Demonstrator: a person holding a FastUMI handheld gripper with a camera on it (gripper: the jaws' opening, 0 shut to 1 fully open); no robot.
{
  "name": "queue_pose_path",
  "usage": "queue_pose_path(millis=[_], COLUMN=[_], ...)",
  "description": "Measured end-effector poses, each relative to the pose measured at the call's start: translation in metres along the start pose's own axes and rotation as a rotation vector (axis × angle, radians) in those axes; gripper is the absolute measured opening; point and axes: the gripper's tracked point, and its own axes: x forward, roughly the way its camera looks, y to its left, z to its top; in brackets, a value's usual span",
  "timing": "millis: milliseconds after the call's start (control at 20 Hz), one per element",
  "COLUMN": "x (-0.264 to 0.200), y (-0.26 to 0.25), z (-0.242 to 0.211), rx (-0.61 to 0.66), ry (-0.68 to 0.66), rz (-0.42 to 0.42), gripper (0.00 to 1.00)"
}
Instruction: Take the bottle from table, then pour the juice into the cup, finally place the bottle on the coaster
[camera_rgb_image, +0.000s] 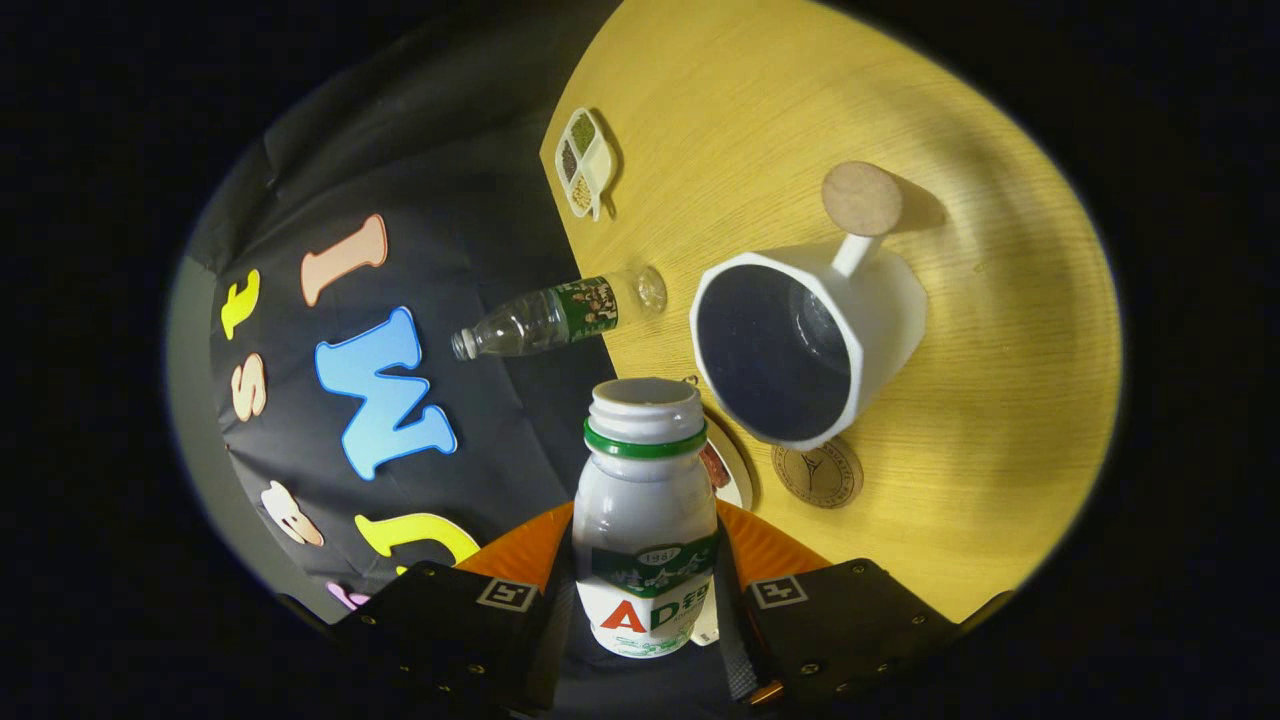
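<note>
You have the tool (645, 590) pinching the white juice bottle (645, 510), one finger pressed on each side of its lower body, so the neck and mouth stay free ahead of the fingers. The whole scene looks rolled, which suggests you are tipping the bottle over toward the white cup (800, 340). The bottle's mouth sits just beside the cup's rim but has not crossed over the opening, so I judge the pour is about to start, not under way; no juice is visible leaving the bottle.

The cup stands on the wooden surface (1000, 420) with its opening facing the bottle and its handle on the far side, which keeps the near rim clear for pouring. The round coaster (818, 473) lies just beside the cup's base, close enough for a short move afterwards. A clear plastic bottle (555, 315) stands near the surface's edge, and a small divided dish (585, 163) sits well beyond it, both out of your way.
</note>
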Motion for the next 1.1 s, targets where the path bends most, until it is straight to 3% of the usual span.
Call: queue_pose_path(millis=[300,1100], x=[0.003,0.016], y=[0.0,0.035], z=[0.001,-0.005], rx=[-0.166,-0.906], ry=[-0.012,-0.071], rz=[0.017,0.067], gripper=[0.62,0.63])
